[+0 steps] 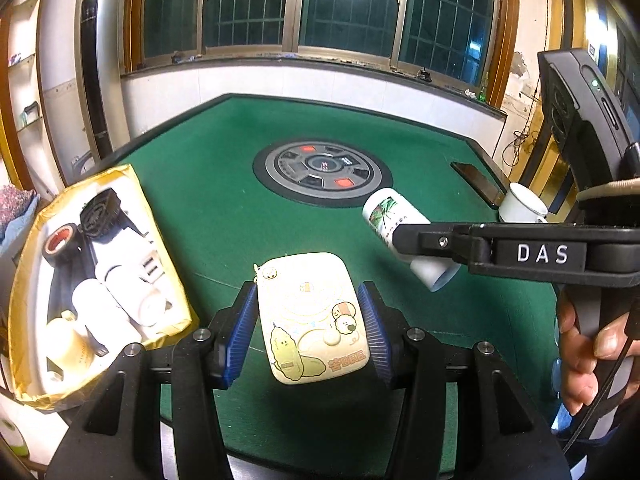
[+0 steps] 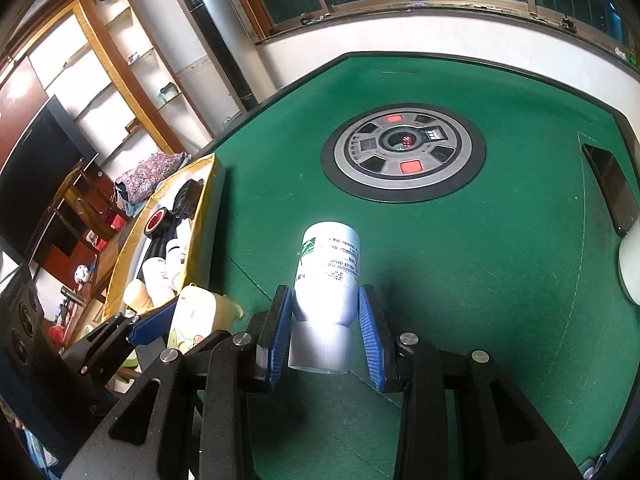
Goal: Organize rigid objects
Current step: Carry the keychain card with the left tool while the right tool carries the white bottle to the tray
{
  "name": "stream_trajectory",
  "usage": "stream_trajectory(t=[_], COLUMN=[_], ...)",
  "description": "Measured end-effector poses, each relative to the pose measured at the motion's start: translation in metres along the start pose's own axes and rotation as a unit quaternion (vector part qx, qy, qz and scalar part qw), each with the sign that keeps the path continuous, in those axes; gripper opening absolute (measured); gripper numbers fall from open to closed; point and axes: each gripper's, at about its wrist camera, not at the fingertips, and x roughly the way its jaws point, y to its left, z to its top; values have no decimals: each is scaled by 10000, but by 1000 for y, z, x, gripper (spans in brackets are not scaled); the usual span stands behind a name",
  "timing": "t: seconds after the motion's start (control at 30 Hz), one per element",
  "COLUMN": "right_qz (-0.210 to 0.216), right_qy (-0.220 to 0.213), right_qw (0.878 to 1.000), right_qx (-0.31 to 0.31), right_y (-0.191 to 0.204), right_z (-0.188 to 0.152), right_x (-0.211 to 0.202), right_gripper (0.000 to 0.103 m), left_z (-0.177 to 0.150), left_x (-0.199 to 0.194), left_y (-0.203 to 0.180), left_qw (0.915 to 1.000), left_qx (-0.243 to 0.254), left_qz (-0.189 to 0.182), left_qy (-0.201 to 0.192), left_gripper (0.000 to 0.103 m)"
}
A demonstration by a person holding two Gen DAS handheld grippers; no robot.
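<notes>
Left gripper (image 1: 308,324) nearest the lens, blue pads clamped on both sides of a cream cartoon-printed case (image 1: 310,316), held clear above the near edge of the green table (image 1: 208,208). Right gripper (image 2: 324,332) closed on the neck of a white bottle (image 2: 328,276), cap toward the camera, also lifted off the felt. Gold-rimmed box (image 1: 160,236) overhangs the left edge, packed with white bottles and a tape roll (image 1: 60,242). White mug (image 1: 520,204) at the right edge. Round control hub (image 1: 322,170) at table centre.
</notes>
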Motion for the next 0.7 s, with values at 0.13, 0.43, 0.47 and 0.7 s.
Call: stream_trajectory(t=[0.13,0.43,0.47,0.7], right_qz=[7,69,74,140], right_qy=[-36,-72,-77,-115], right_qw=[10000,9998,9998,9996], right_qx=[-60,-170,-174,-194], right_y=[8,21,22,27], right_z=[-1,-1,-1,-1], right_x=[-2,-1,-1,0], right_gripper=[30,30,30,30], left_z=[2,2,2,3], left_x=[-6,-17,-18,-25], left_y=[0,2,1,6], left_qw=[9999,9993,9993,9989], left_qx=[44,94,97,38], left_qz=[88,206,215,246], left_qy=[-125,-290,-294,-396], left_gripper=[50,50,50,50])
